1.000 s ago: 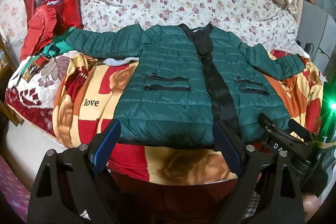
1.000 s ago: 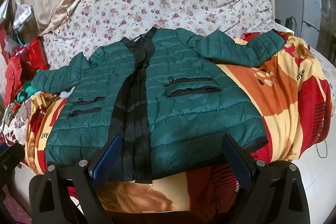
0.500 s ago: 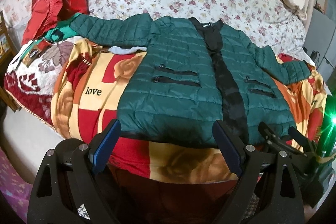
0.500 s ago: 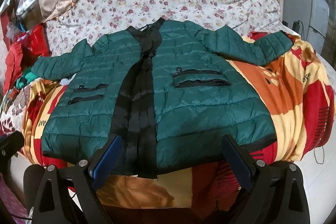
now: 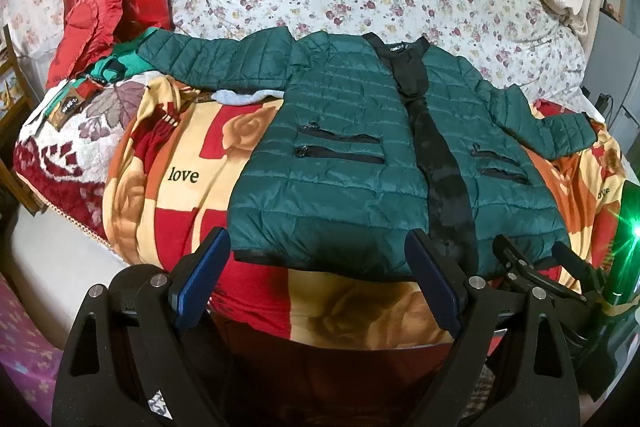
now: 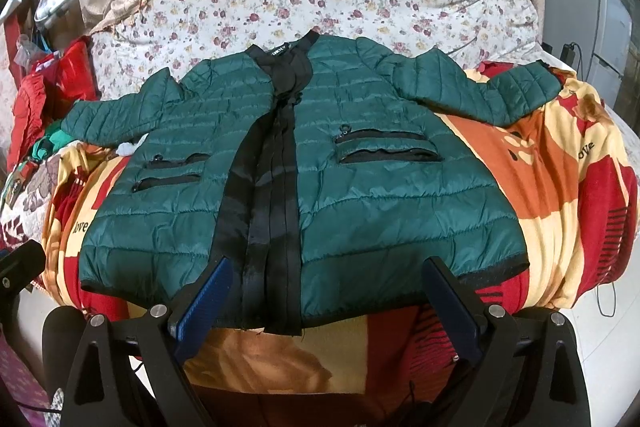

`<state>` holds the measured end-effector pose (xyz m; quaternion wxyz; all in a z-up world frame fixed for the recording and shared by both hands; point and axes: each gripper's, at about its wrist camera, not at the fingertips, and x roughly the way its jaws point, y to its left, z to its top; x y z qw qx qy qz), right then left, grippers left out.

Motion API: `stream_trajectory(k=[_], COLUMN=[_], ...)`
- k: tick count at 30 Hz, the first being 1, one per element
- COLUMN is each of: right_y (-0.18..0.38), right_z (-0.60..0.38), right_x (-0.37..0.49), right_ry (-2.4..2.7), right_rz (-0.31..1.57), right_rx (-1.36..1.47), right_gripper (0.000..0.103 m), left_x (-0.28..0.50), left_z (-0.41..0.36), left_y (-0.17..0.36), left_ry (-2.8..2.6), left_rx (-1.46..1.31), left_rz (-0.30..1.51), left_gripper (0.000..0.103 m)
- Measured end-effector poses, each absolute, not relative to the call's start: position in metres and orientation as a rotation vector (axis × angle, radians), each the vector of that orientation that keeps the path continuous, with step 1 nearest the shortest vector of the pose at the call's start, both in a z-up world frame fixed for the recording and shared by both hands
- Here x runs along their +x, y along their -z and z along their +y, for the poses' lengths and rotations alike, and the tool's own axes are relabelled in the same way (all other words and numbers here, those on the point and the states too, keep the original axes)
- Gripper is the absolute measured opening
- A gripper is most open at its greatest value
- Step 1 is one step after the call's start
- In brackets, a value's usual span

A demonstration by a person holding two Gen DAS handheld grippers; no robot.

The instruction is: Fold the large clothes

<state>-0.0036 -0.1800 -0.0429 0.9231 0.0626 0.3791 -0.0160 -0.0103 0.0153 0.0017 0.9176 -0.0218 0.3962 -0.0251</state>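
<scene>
Both the left gripper (image 5: 316,283) and right gripper (image 6: 328,303) have fingers wide apart, holding nothing, so each should pinch a green jacket (image 6: 360,195) sleeve and fold it inward.

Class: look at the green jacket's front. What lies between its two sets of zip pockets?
On the green jacket, a black placket strip runs from collar to hem between the two pocket sets. The right wrist view shows it best.

Green jacket (image 6: 360,195) lies spread flat; right claw (image 6: 328,291) gapes empty.
</scene>
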Motion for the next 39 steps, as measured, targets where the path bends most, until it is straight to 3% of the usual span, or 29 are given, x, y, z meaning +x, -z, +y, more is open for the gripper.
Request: stream_trajectory(k=[25,39], right_y=[0.046,0.019], right_z=[-0.180,-0.157], right_x=[-0.002,0.053], right_ry=[0.004,-0.067], right_rz=[0.782,0.739], right_rx=[0.124,0.031], right_gripper=[0.095,0.095], left_x=[-0.009,0.060], left_z=[0.020,0.119], left_y=[-0.005,-0.025], left_ry=[0.034,-0.287], left_rx=[-0.037,-0.123], left_rz=[0.781,0.664], left_gripper=[0.090,0.090])
